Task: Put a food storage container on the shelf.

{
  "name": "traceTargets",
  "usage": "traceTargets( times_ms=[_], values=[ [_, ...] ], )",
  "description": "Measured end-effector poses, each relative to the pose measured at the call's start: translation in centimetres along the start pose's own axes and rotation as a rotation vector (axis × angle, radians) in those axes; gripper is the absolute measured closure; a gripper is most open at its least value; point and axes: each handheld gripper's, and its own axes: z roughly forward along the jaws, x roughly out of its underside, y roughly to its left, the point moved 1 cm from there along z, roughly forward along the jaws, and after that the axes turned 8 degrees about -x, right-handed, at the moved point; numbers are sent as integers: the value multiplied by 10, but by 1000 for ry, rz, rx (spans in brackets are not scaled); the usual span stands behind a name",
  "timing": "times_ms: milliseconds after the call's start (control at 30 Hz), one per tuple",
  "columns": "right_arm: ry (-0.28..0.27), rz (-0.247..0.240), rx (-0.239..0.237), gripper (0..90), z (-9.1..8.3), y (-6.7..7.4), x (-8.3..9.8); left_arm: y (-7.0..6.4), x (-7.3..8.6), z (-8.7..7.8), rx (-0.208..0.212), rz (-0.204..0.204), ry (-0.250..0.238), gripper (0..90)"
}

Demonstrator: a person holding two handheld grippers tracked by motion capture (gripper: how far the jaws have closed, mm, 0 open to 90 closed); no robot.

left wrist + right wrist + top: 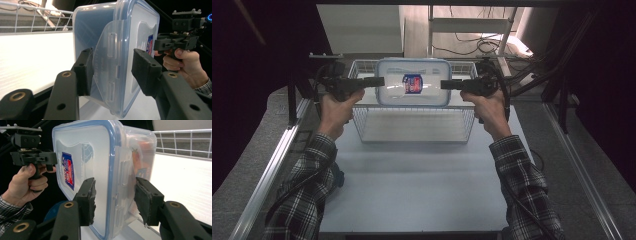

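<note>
while both tongs clamp the clear plastic food box with the blue-rimmed lid (413, 82) at its short ends, left tongs (379, 81) at nine o'clock and right tongs (446, 84) at three o'clock, it hangs tilted above the white wire basket (412, 132) at twelve o'clock on the white surface (412, 185). i'd keep both hands level and moving together, since uneven pull could twist a side latch (107, 62) loose.

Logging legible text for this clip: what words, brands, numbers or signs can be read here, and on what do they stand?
Blue and red sticker on the lid of the clear plastic food container: print too small and blurred to read.
Orange printed item inside the container: blurred through the wall, unreadable.
Raised moulded marks on the side latch flap: not legible.
No other text visible.
</note>
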Motion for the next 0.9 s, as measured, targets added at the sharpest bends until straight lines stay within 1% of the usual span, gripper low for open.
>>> traceTargets(
  times_ms=[33,200,233,400,433,600,633,667,700,733,800,833,867,900],
  values=[
    [5,2,11,525,2,-3,0,2,1,4,-6,-12,10,522],
    [15,15,20,524,4,-6,0,7,3,7,-6,-25,12,518],
    [19,24,21,523,5,-8,0,8,3,8,-9,-22,19,518],
    [23,34,25,520,7,-12,1,11,3,12,-15,-28,24,517],
    [18,41,22,518,8,-15,1,12,2,13,-15,-30,17,517],
    [12,46,25,514,9,-18,0,12,1,15,-20,-28,20,514],
    [9,49,27,509,9,-19,-1,12,0,16,-29,-16,19,510],
    [9,49,27,509,9,-19,-1,12,0,16,-29,-16,19,503],
    [2,48,29,503,11,-20,-1,11,0,18,-46,1,15,492],
    [2,48,29,503,11,-20,-1,11,0,18,-46,1,15,480],
    [2,41,36,495,12,-20,-1,10,0,20,-65,24,21,464],
    [9,26,55,484,13,-19,-2,8,-1,22,-88,43,31,426],
    [9,26,55,484,13,-19,-2,8,-1,22,-88,43,31,417],
    [12,19,65,476,14,-18,-2,7,-2,24,-102,52,35,411]
  ],
)
